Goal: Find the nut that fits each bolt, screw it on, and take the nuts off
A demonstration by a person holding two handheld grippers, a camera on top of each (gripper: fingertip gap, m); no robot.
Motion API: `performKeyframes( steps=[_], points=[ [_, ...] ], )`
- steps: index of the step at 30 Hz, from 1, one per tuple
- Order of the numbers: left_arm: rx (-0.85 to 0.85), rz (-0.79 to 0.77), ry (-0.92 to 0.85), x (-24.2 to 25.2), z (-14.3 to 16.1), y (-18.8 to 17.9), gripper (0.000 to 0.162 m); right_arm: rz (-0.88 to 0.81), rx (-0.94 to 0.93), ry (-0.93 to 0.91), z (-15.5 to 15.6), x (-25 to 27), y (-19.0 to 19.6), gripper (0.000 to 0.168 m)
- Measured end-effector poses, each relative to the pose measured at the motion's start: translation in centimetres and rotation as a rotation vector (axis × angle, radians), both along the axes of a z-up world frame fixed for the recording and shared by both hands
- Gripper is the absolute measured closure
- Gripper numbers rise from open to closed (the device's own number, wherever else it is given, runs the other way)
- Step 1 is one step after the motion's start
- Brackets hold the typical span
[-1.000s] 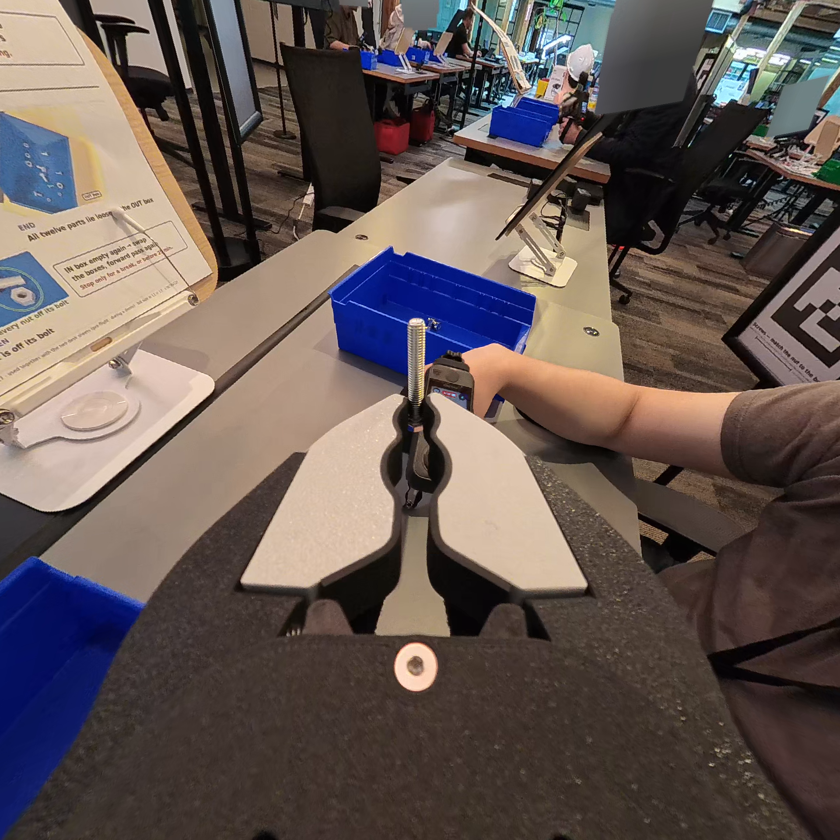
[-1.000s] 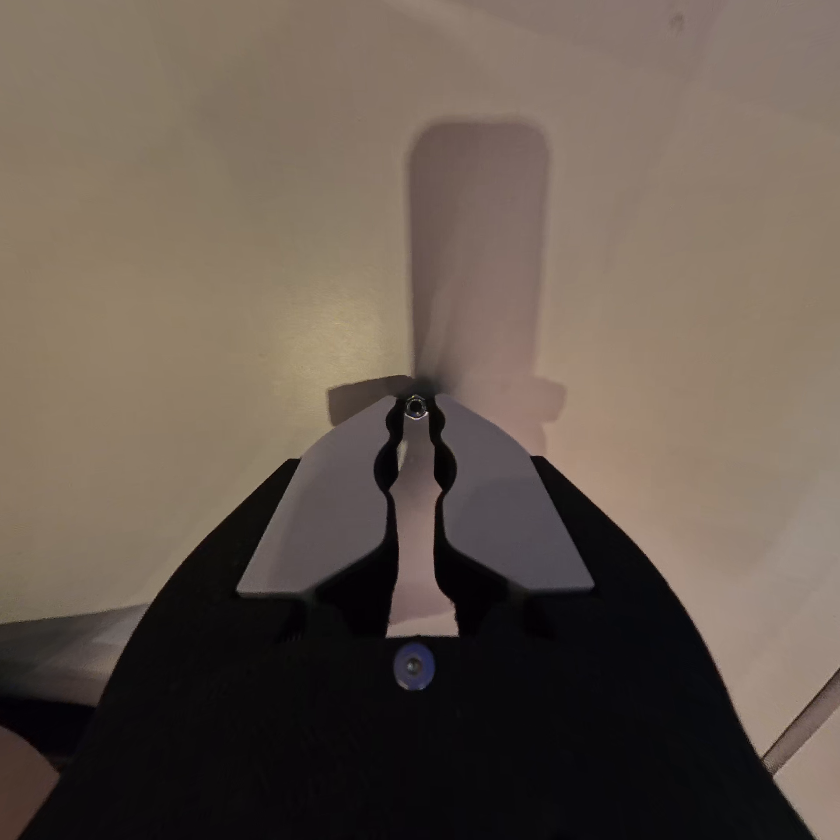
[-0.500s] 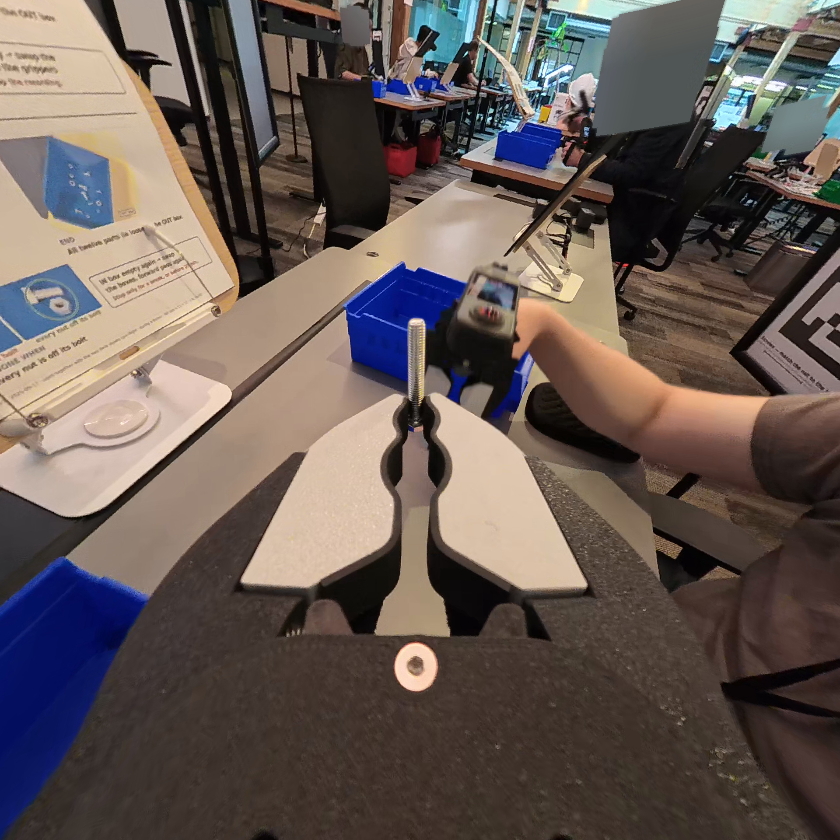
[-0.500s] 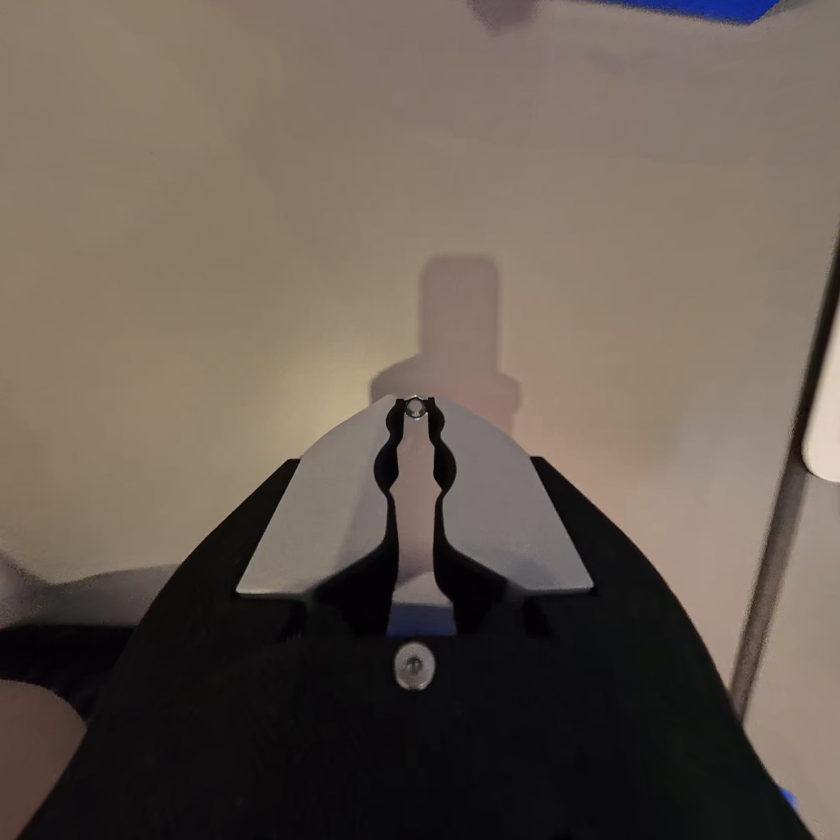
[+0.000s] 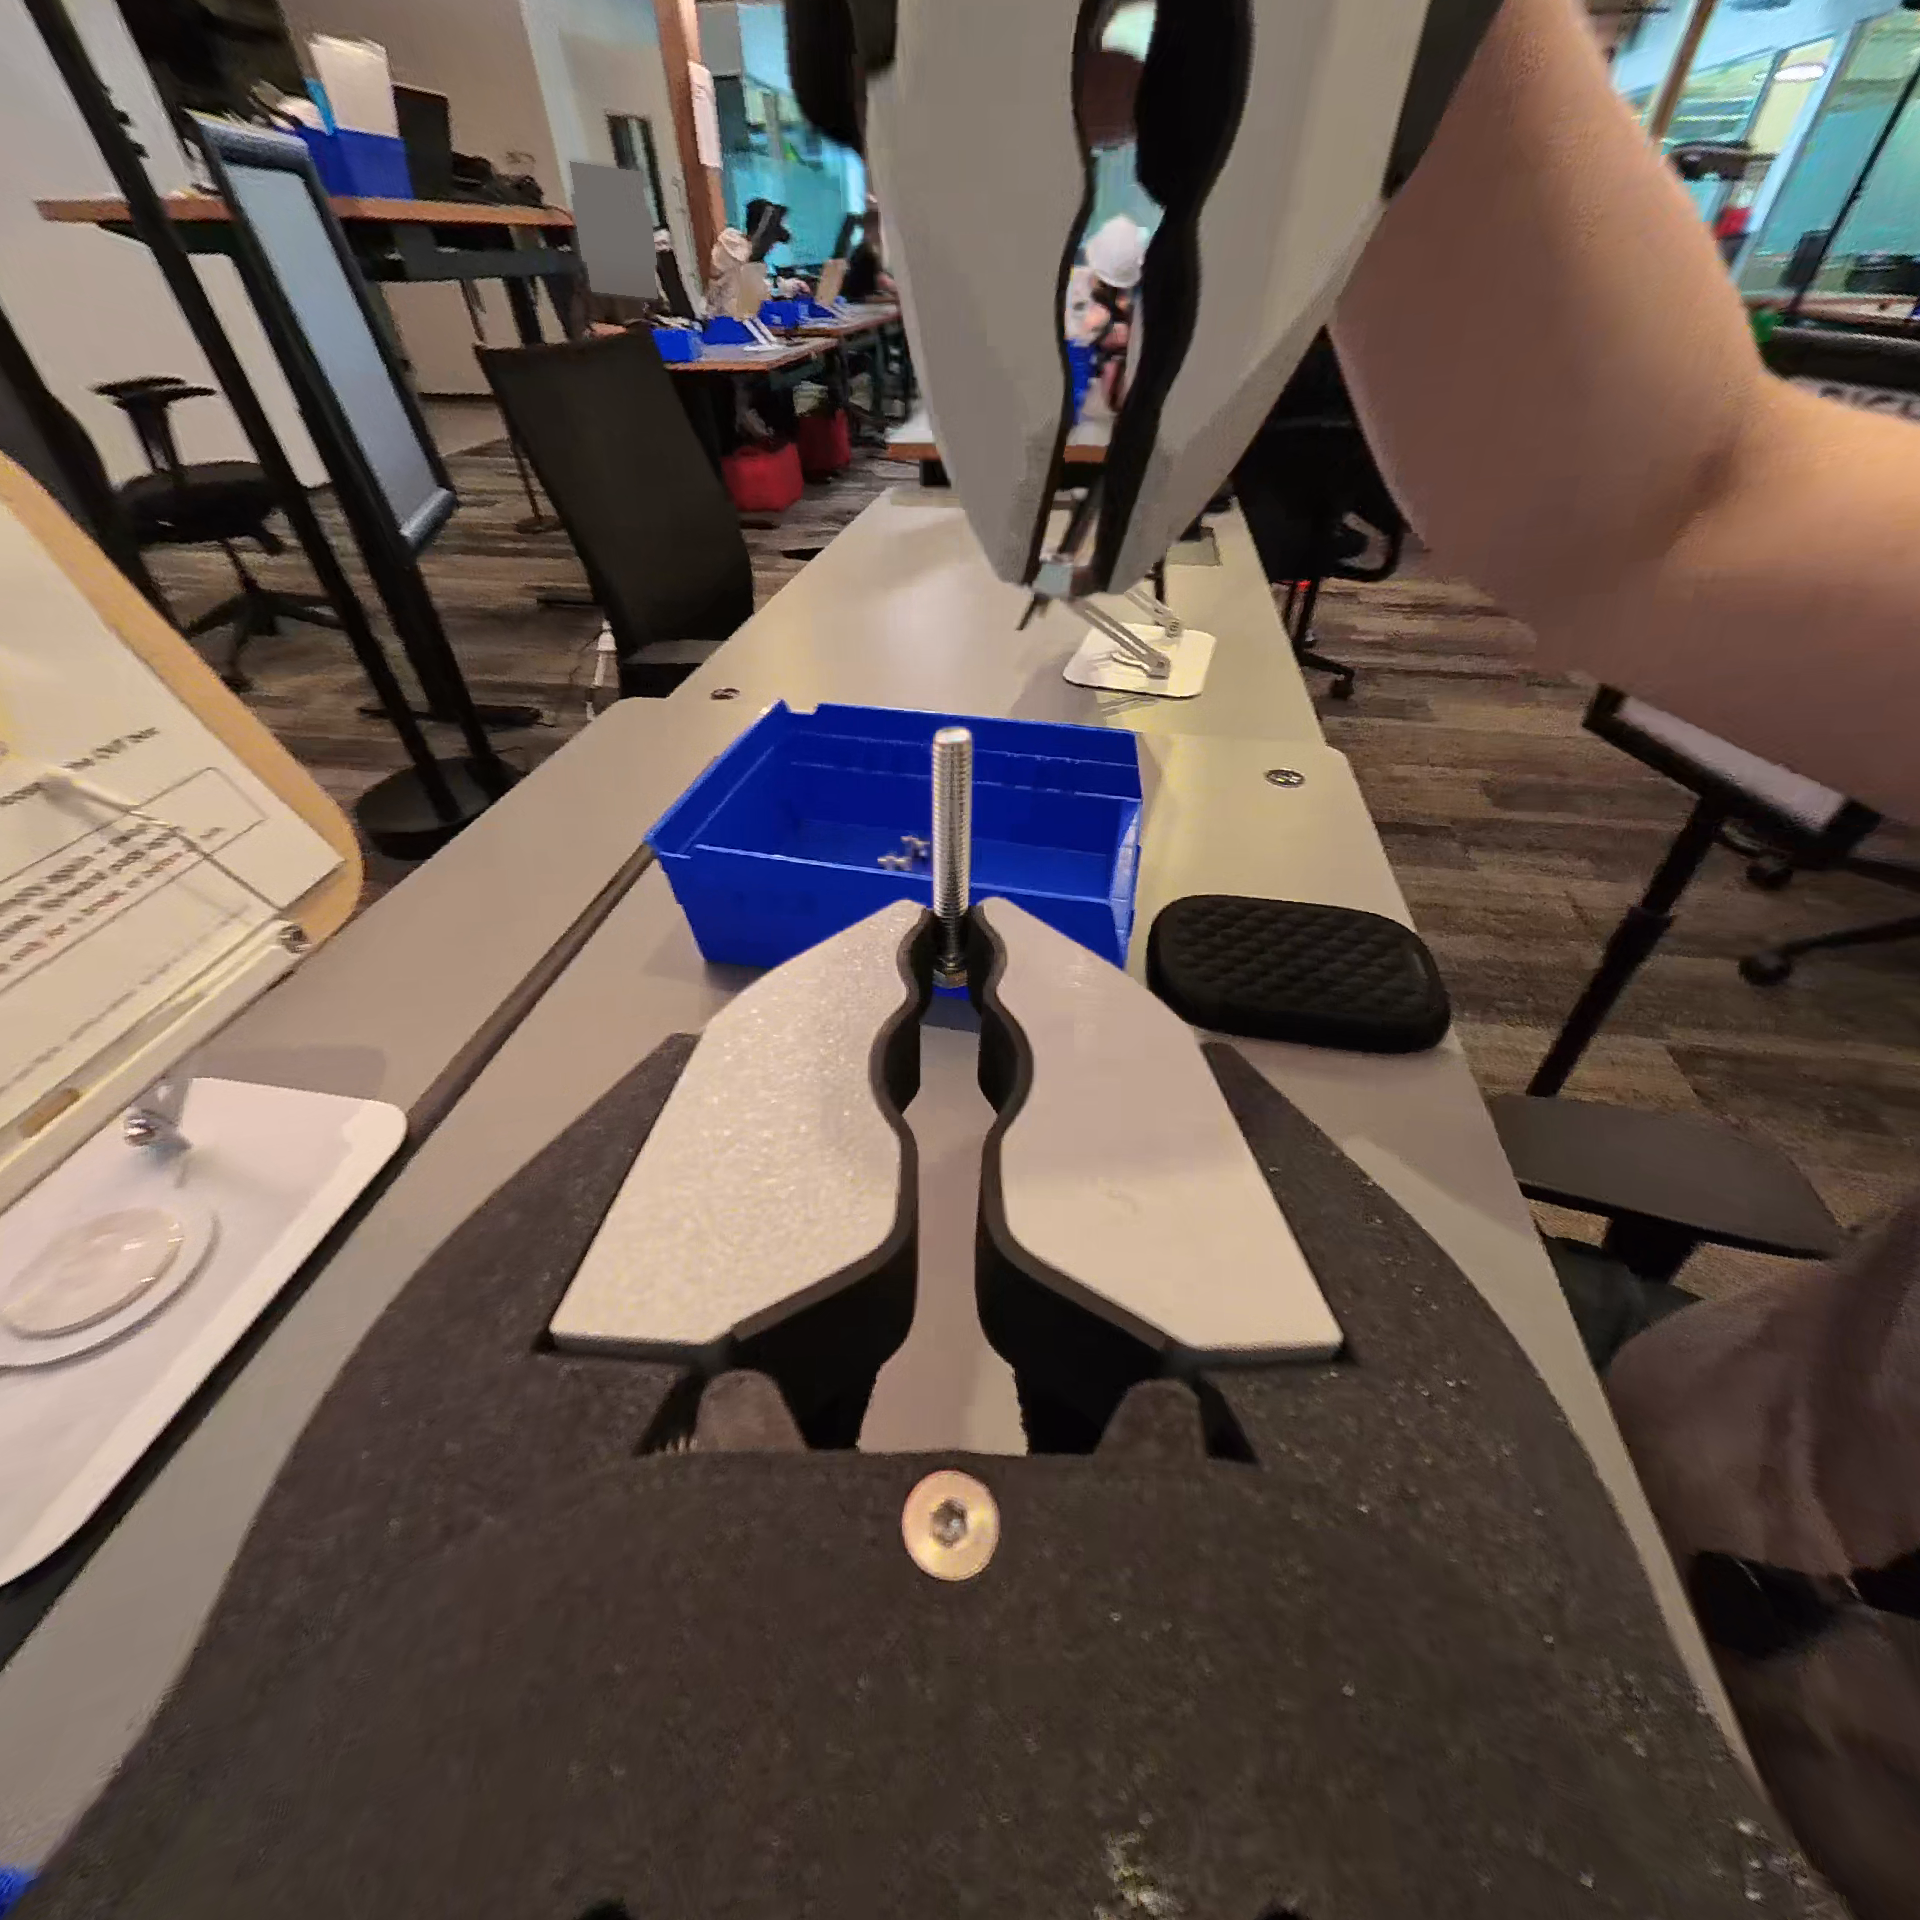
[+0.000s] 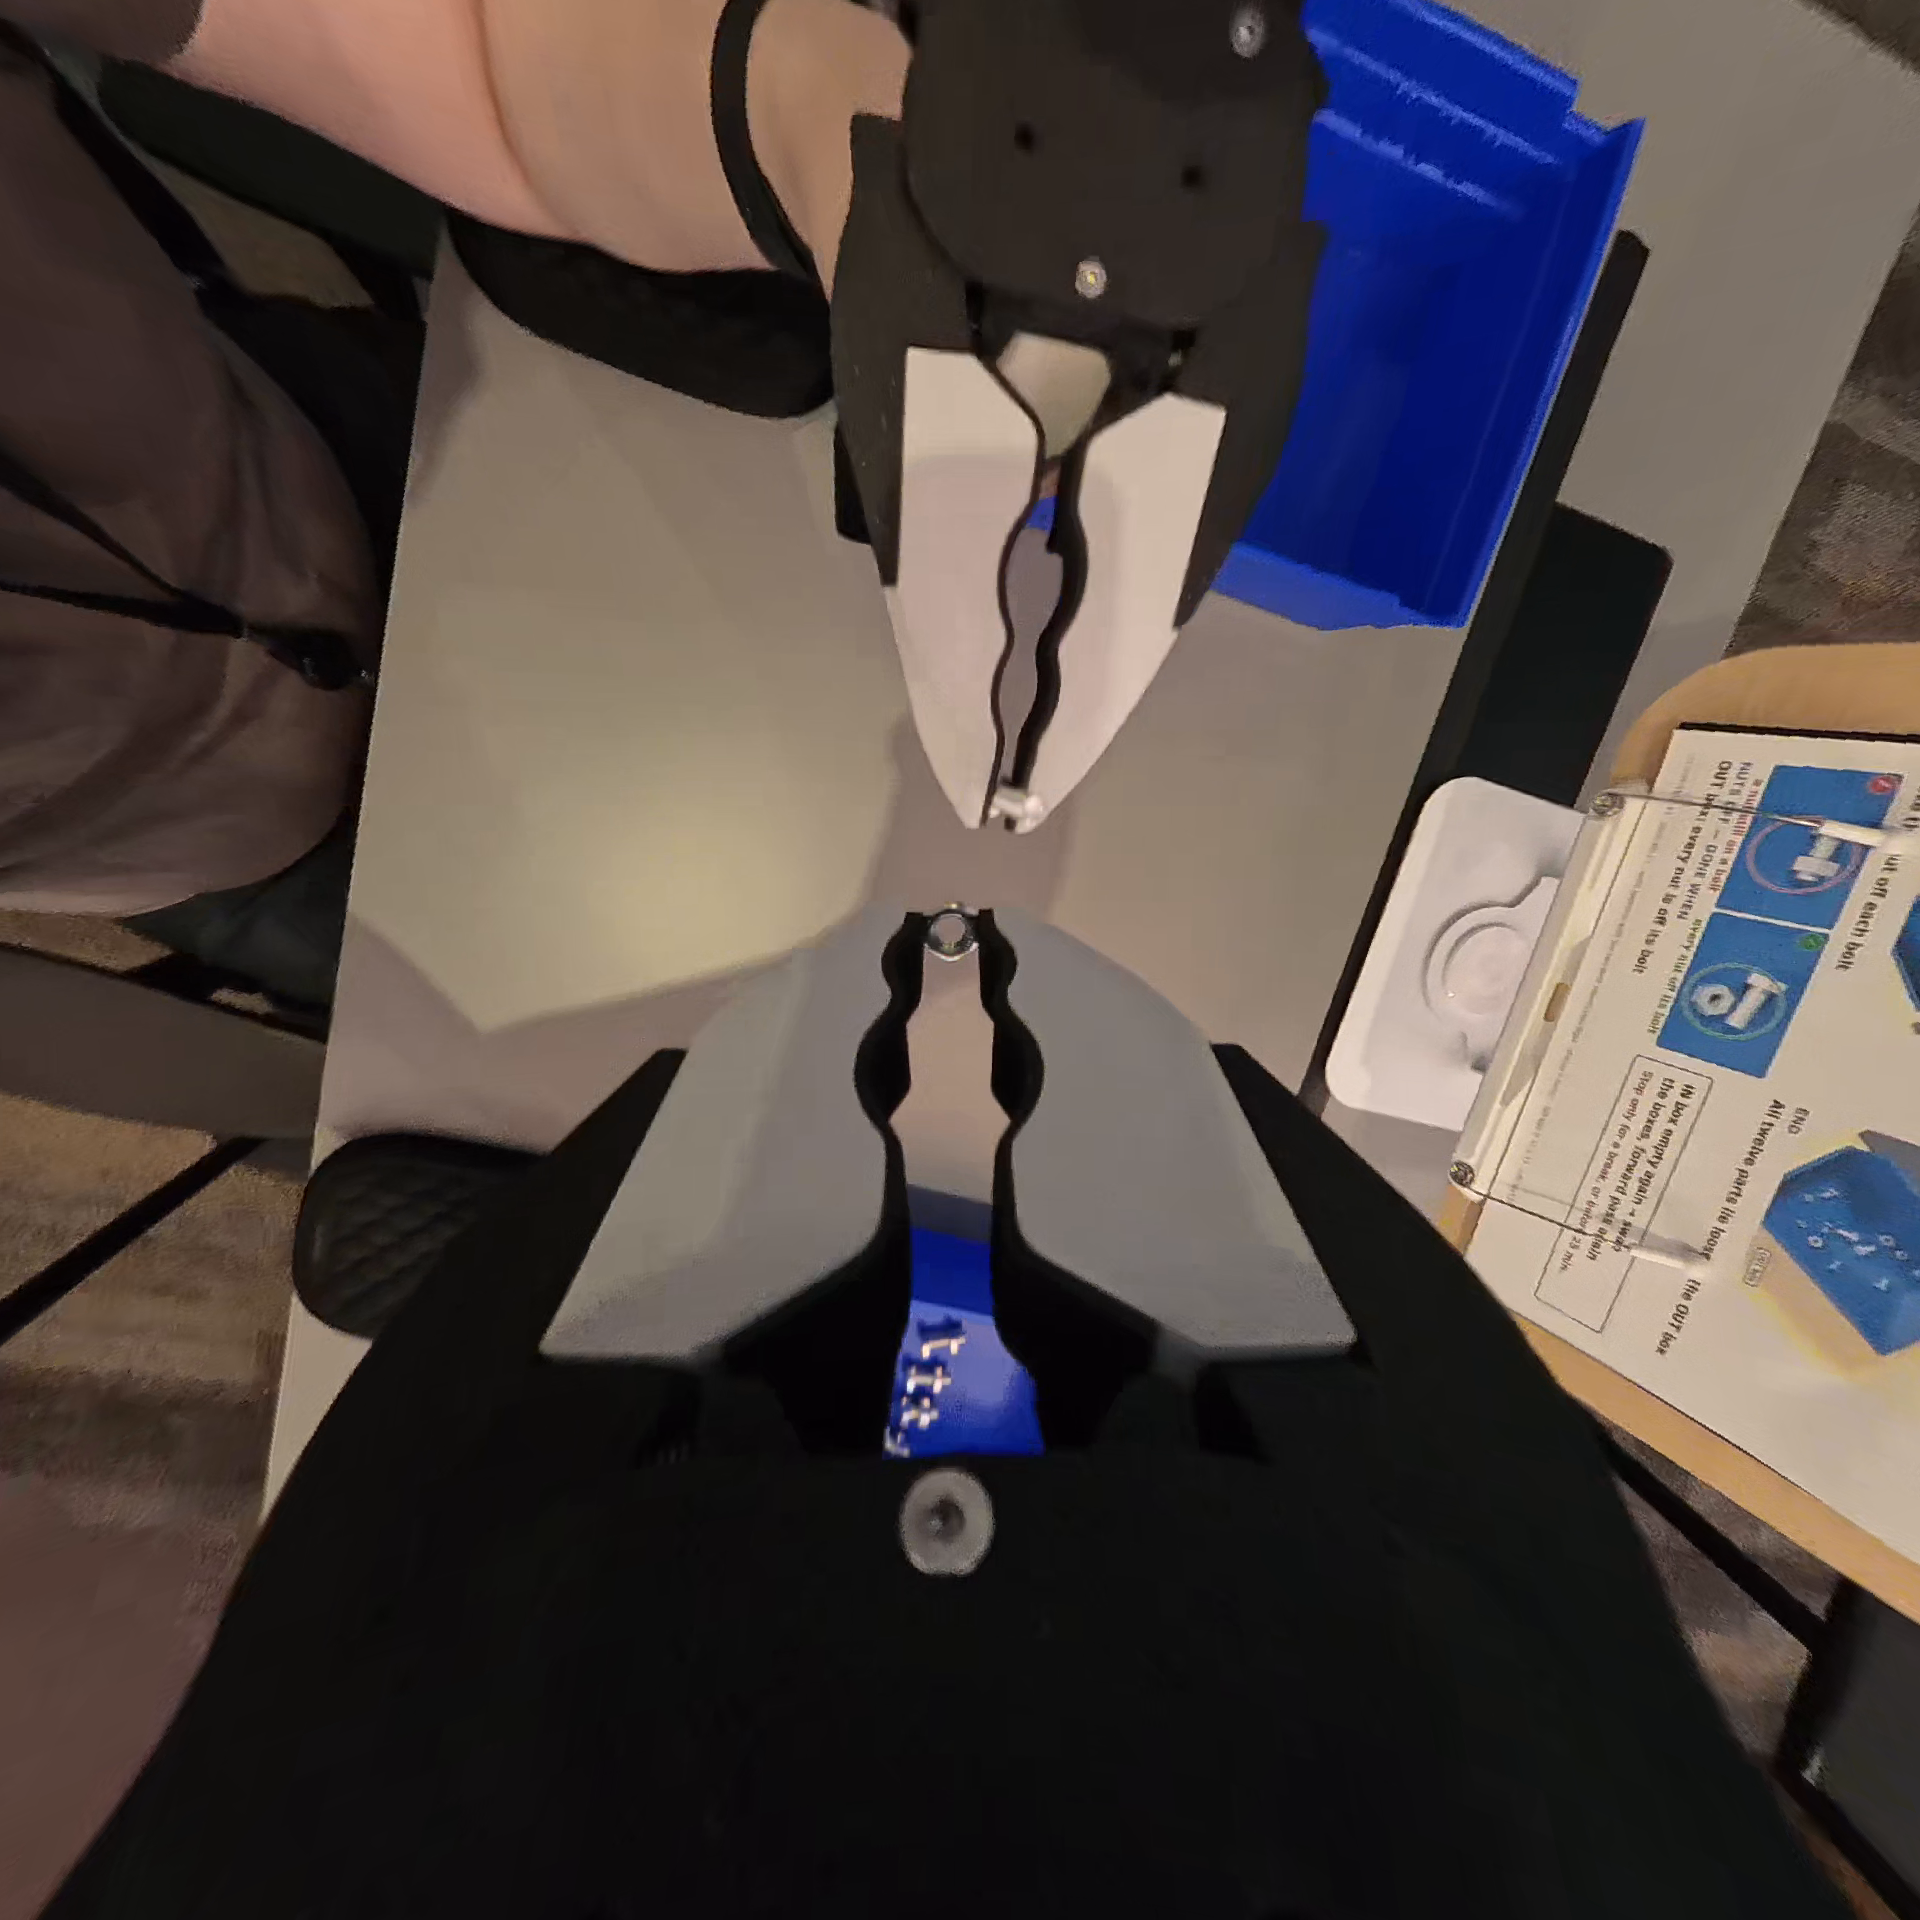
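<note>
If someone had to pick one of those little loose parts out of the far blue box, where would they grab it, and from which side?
Straight down from above, probably: the blue box is open only at the top, and the loose parts lie on its floor, so the walls block a sideways approach. Pinch one across its narrow width, as the left gripper does the upright bolt. Their exact shape is too small to tell here.

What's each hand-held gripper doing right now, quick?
Left hand-held gripper: closed on the bolt, held upright.
Right hand-held gripper: closed on a small nut, above the bolt.
</note>
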State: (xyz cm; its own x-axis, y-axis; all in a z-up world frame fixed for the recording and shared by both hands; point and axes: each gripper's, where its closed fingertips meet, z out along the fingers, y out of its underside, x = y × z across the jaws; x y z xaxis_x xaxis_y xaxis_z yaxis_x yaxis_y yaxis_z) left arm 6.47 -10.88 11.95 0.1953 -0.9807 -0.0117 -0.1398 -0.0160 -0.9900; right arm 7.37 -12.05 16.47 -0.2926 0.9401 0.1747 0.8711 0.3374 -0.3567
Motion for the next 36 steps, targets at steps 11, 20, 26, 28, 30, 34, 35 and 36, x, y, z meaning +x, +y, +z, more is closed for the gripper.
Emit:
performKeyframes(
  steps=[11,20,26,28,30,34,35,36],
  points=[
    [0.015,-0.033,0.006,0.5,0.5,-1.5,0.157,-0.004,0.009,-0.123,0.1,-1.8,-0.9,0.157],
    [0.026,-0.039,0.013,0.4,0.7,-1.9,0.157,-0.016,0.0,-0.174,-0.5,-1.8,-0.8,0.157],
    [0.046,-0.031,0.011,0.3,0.9,-2.0,0.157,-0.006,-0.01,-0.163,-0.4,-2.2,-1.0,0.157],
    [0.05,-0.039,0.003,0.3,1.1,-2.1,0.157,-0.009,-0.029,-0.157,-0.3,-2.3,-1.1,0.157],
    [0.056,-0.032,0.004,0.2,1.1,-2.1,0.157,-0.024,-0.043,-0.158,-0.3,-2.2,-1.0,0.157],
    [0.07,0.018,0.016,0.1,1.1,-1.4,0.157,-0.089,-0.047,-0.155,-0.3,-2.5,-0.5,0.157],
    [0.067,0.032,0.016,0.0,1.1,-1.2,0.157,-0.112,-0.046,-0.153,-0.3,-2.5,-0.3,0.157],
    [0.065,0.042,0.011,-0.1,1.1,-1.1,0.157,-0.137,-0.05,-0.147,-0.3,-2.6,-0.1,0.157]
  ],
)
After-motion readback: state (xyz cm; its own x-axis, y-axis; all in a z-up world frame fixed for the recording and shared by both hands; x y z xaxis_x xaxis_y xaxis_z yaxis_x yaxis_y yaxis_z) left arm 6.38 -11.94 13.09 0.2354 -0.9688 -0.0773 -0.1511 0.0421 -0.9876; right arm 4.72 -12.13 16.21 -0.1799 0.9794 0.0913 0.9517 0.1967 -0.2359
